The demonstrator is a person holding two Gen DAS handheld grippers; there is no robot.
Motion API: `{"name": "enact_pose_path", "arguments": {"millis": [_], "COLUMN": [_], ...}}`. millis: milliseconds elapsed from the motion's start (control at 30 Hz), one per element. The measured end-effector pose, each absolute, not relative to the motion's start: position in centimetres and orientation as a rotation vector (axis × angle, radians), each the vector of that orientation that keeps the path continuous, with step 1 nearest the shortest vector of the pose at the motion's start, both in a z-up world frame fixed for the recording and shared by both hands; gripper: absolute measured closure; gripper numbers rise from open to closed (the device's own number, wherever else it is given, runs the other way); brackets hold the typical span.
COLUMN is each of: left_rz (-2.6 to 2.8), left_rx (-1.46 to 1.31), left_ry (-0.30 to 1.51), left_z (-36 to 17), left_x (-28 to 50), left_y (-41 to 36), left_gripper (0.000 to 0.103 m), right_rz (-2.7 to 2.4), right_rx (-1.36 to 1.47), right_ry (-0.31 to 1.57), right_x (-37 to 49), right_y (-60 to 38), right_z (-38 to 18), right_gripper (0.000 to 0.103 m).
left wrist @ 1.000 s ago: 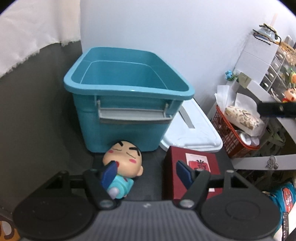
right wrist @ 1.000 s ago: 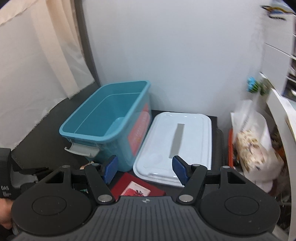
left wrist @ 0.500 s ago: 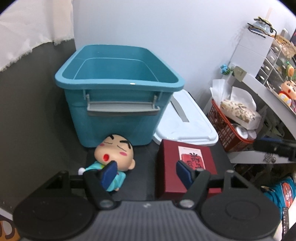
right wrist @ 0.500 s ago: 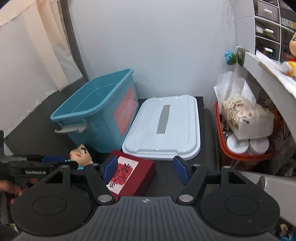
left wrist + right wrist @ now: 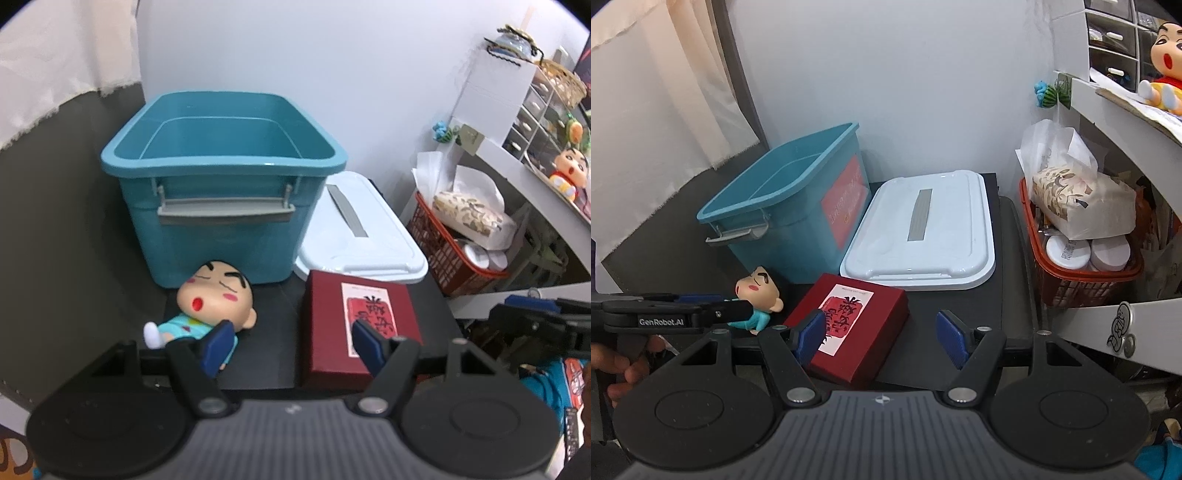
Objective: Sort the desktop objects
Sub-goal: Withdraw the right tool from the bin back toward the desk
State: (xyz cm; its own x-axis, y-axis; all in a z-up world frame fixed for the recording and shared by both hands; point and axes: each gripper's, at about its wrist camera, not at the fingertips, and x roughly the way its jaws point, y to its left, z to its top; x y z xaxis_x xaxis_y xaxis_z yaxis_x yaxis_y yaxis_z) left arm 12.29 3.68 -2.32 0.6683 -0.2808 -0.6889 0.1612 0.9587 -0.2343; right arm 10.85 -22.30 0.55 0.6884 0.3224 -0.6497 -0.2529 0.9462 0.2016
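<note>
My left tool (image 5: 291, 343) is spread wide with nothing between its pads, low in the frame above the dark table (image 5: 273, 325). The cartoon doll (image 5: 207, 306) lies on its back at lower left, just in front of the teal bin (image 5: 221, 162). The dark red box (image 5: 358, 321) lies flat at lower centre, touching the white lid (image 5: 362, 236) behind it. My right tool (image 5: 882, 334) is also spread and empty, its left pad over the red box's near corner. A red basket (image 5: 1086, 284) sits at the right edge.
</note>
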Motion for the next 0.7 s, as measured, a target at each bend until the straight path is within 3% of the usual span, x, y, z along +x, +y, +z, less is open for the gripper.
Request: {"name": "enact_pose_path", "arguments": {"millis": [700], "left_rz": [-0.248], "left_rx": [-0.168], "left_ry": [0.824], "left_z": [-3.0], "left_x": [10.4], "left_y": [3.7], "left_gripper": [0.030], "right_rz": [0.318], "right_rx": [0.085], "right_ry": [0.810], "right_x": [8.1], "right_y": [-20.3], "right_z": [-1.4], "right_gripper": [0.026]}}
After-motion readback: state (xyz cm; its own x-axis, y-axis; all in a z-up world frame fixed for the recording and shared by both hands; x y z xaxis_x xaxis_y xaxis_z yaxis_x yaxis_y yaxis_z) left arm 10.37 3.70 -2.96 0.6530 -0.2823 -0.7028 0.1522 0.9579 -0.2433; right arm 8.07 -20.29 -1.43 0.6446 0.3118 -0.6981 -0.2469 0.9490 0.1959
